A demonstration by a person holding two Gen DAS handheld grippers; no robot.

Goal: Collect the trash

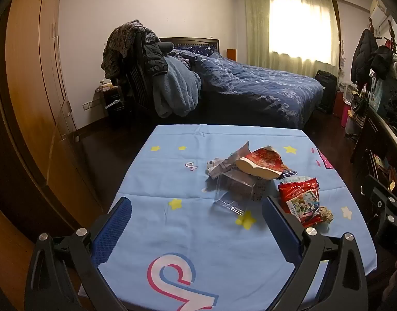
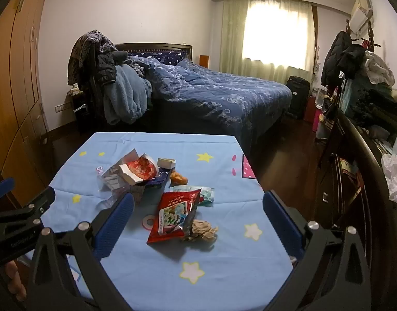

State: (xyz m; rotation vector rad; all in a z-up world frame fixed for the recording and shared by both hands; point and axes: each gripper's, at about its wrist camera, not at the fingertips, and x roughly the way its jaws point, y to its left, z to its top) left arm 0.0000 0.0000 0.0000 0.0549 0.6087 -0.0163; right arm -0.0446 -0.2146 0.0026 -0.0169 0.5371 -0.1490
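A pile of trash lies on a table with a light blue star-print cloth (image 1: pixel 172 233) (image 2: pixel 237 259). It holds a red snack bag (image 1: pixel 300 203) (image 2: pixel 176 213), a crumpled brown paper ball (image 1: pixel 325 213) (image 2: pixel 202 230), a red paper bowl (image 1: pixel 263 164) (image 2: pixel 140 169), a clear plastic box (image 1: pixel 234 194), grey wrappers (image 1: pixel 219 167), a small cream box (image 2: pixel 167 162) and an orange scrap (image 2: pixel 179 178). My left gripper (image 1: pixel 197 208) is open and empty, just short of the clear box. My right gripper (image 2: pixel 198 204) is open and empty, its fingers either side of the red bag.
A bed with a dark blue quilt (image 1: pixel 250 85) stands behind the table. A chair heaped with clothes (image 1: pixel 146 64) stands at its left. A wooden wardrobe (image 1: pixel 30 90) lines the left wall. A dark dresser with clutter (image 2: pixel 367 155) and a white plastic bag (image 2: pixel 395 176) are on the right.
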